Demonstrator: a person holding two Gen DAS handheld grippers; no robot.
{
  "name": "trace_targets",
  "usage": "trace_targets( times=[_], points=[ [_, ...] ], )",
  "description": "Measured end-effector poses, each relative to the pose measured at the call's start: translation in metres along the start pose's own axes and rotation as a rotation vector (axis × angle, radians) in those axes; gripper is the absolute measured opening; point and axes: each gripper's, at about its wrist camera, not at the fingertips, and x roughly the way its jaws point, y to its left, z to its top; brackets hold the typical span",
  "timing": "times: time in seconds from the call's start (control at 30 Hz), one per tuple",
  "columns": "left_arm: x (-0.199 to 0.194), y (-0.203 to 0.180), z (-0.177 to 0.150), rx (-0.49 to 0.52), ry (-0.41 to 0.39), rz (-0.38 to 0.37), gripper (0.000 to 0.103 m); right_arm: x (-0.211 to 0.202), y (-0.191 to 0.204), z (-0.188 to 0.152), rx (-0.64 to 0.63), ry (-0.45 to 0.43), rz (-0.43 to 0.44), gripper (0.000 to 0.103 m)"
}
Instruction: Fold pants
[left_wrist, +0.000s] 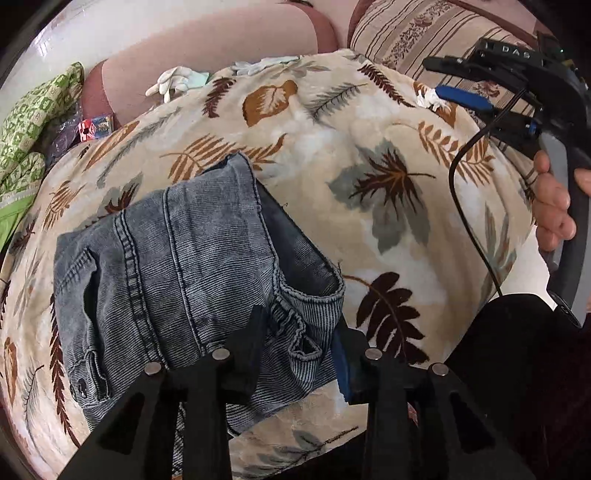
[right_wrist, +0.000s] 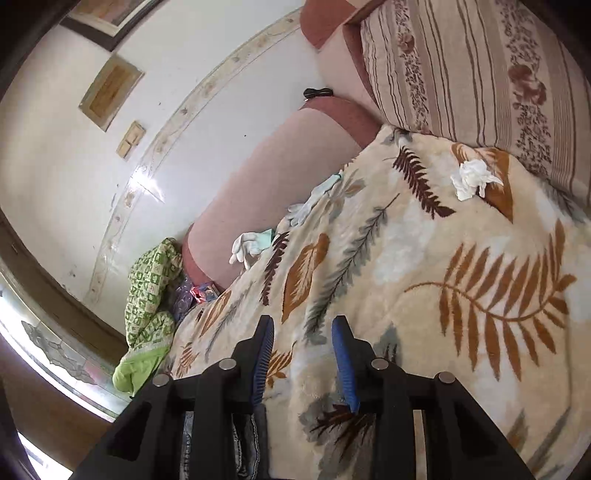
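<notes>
You are hovering over one folded pair of jeans (left_wrist: 177, 266) on the leaf blanket (left_wrist: 369, 129); left gripper (left_wrist: 299, 339) and right gripper (right_wrist: 303, 354) are gaping slightly, holding nothing; three white gloves (right_wrist: 245, 249) are lying nearby.

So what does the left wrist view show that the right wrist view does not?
Only the left wrist view shows the folded jeans laid out whole on the blanket, and the right gripper held in a hand at the right edge. Only the right wrist view shows the wall with framed pictures and the right jaws open over bare blanket; a sliver of denim shows at its bottom edge. Both show the leaf-print blanket, white gloves, crumpled tissue, striped pillow and green cloth.
</notes>
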Motion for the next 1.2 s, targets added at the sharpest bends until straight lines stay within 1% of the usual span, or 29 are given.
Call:
trace_targets(
  times=[0.03, 0.07, 0.1, 0.13, 0.17, 0.2, 0.23, 0.27, 0.3, 0.4, 0.5, 0.53, 0.6, 0.67, 0.73, 0.8, 0.87, 0.9, 0.93, 0.97, 1.0, 1.13, 1.2],
  points=[
    [-0.013, 0.004, 0.001, -0.004, -0.033, -0.025, 0.038, -0.001, 0.000, 0.001, -0.001, 0.004, 0.014, 0.036],
    [-0.028, 0.012, 0.003, -0.014, -0.076, -0.051, 0.045, -0.002, 0.003, 0.000, -0.017, 0.002, 0.019, 0.036],
    [-0.045, 0.023, 0.006, -0.030, -0.122, -0.062, 0.057, -0.003, 0.008, -0.002, -0.036, -0.001, 0.023, 0.036],
    [-0.063, 0.035, 0.007, -0.051, -0.182, -0.055, 0.064, -0.002, 0.014, -0.004, -0.056, -0.003, 0.035, 0.037],
    [-0.078, 0.047, 0.007, -0.075, -0.239, -0.029, 0.073, 0.002, 0.023, -0.008, -0.073, 0.001, 0.052, 0.037],
    [-0.089, 0.060, 0.008, -0.097, -0.281, 0.011, 0.076, 0.005, 0.030, -0.011, -0.089, 0.012, 0.077, 0.037],
    [-0.098, 0.073, 0.008, -0.120, -0.309, 0.063, 0.076, 0.011, 0.039, -0.018, -0.105, 0.029, 0.099, 0.037],
    [-0.102, 0.086, 0.007, -0.145, -0.318, 0.110, 0.076, 0.016, 0.048, -0.024, -0.124, 0.051, 0.121, 0.037],
    [-0.103, 0.100, 0.005, -0.176, -0.311, 0.145, 0.076, 0.021, 0.057, -0.031, -0.149, 0.075, 0.140, 0.037],
    [-0.092, 0.140, -0.006, -0.264, -0.242, 0.219, 0.076, 0.033, 0.090, -0.056, -0.258, 0.135, 0.187, 0.037],
    [-0.071, 0.166, -0.016, -0.302, -0.181, 0.323, 0.076, 0.046, 0.118, -0.083, -0.360, 0.196, 0.229, 0.037],
    [-0.066, 0.171, -0.017, -0.301, -0.164, 0.336, 0.076, 0.052, 0.127, -0.090, -0.380, 0.220, 0.243, 0.037],
    [-0.055, 0.181, -0.011, -0.287, -0.143, 0.353, 0.076, 0.068, 0.141, -0.101, -0.402, 0.267, 0.264, 0.037],
    [-0.043, 0.190, 0.002, -0.280, -0.124, 0.378, 0.076, 0.084, 0.151, -0.108, -0.408, 0.306, 0.282, 0.037],
    [-0.030, 0.197, 0.015, -0.267, -0.111, 0.377, 0.076, 0.102, 0.155, -0.113, -0.395, 0.359, 0.296, 0.038],
    [-0.003, 0.206, 0.026, -0.281, -0.058, 0.397, 0.076, 0.126, 0.148, -0.118, -0.365, 0.424, 0.261, 0.057],
    [0.029, 0.211, 0.028, -0.274, 0.017, 0.386, 0.076, 0.152, 0.133, -0.127, -0.352, 0.466, 0.154, 0.060],
    [0.047, 0.212, 0.028, -0.271, 0.064, 0.383, 0.078, 0.165, 0.124, -0.131, -0.345, 0.506, 0.093, 0.060],
    [0.056, 0.215, 0.025, -0.294, 0.093, 0.383, 0.078, 0.173, 0.114, -0.134, -0.316, 0.537, 0.074, 0.060],
    [0.055, 0.217, 0.022, -0.329, 0.085, 0.374, 0.078, 0.174, 0.108, -0.133, -0.280, 0.539, 0.094, 0.060],
    [0.047, 0.216, 0.020, -0.339, 0.064, 0.367, 0.076, 0.168, 0.108, -0.131, -0.265, 0.524, 0.115, 0.060],
    [0.005, 0.212, 0.008, -0.346, -0.019, 0.341, 0.076, 0.127, 0.120, -0.124, -0.359, 0.440, 0.169, 0.060],
    [-0.016, 0.205, -0.003, -0.334, -0.052, 0.314, 0.076, 0.108, 0.123, -0.126, -0.378, 0.438, 0.214, 0.060]
  ],
)
